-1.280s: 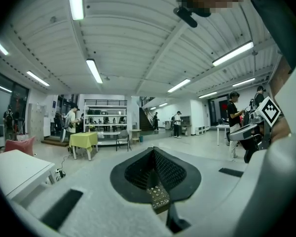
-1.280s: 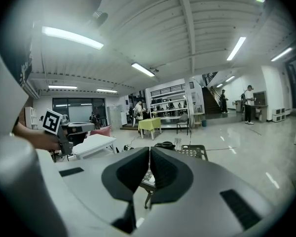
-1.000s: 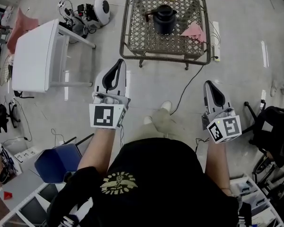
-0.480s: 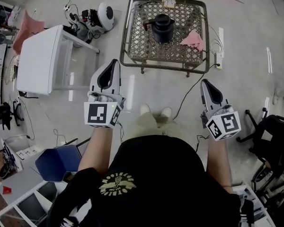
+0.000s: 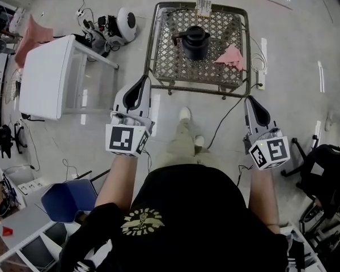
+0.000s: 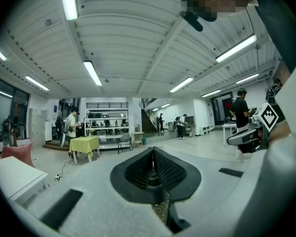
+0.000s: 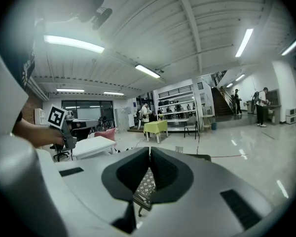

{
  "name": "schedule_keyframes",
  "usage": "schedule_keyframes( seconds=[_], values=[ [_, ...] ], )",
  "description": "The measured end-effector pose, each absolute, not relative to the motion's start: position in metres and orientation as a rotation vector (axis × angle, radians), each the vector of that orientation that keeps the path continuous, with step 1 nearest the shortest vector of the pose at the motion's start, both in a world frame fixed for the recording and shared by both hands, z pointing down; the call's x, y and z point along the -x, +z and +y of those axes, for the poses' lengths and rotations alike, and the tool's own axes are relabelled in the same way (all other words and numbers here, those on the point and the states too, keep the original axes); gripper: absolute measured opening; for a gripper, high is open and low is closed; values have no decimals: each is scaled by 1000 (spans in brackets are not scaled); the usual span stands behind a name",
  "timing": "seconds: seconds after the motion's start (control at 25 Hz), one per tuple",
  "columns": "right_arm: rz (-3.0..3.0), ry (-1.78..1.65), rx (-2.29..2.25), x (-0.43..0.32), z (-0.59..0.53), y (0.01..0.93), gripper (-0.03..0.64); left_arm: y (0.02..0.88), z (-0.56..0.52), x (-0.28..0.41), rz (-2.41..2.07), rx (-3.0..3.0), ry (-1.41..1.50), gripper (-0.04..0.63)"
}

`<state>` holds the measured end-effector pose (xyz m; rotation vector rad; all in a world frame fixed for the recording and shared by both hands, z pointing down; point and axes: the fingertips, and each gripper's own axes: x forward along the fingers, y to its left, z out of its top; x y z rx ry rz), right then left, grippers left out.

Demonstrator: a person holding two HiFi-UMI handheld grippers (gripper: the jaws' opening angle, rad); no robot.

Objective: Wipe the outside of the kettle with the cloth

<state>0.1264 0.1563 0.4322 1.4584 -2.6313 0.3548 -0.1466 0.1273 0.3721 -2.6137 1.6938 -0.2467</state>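
Observation:
A black kettle [image 5: 195,41] stands upright on a low lattice-top table [image 5: 158,67] at the top of the head view. A pink cloth [image 5: 231,56] lies crumpled on the same table, just right of the kettle. My left gripper [image 5: 143,82] hovers over the floor short of the table's front left corner, shut and empty. My right gripper [image 5: 250,102] is just short of the front right corner, also shut with nothing in it. In the left gripper view the jaws [image 6: 153,153] meet tip to tip. Below the closed jaws [image 7: 149,153] in the right gripper view, part of the lattice table [image 7: 145,186] shows.
A white table [image 5: 42,75] stands to the left, with a round white device [image 5: 124,22] and cables beside it. A black cable [image 5: 224,115] trails across the floor from the lattice table. A blue chair [image 5: 68,197] is at lower left, a black office chair [image 5: 323,163] at right.
The person has stepped forward, and both grippers have moved closer to the lattice table. Both grippers stayed shut and empty.

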Motion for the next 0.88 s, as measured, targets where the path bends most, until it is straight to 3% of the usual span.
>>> schedule_keyframes(
  seconds=[0.88],
  values=[
    [-2593,346,-1479,-90,24,419,13,384,-10,134,1538,2753,-228,8]
  ],
)
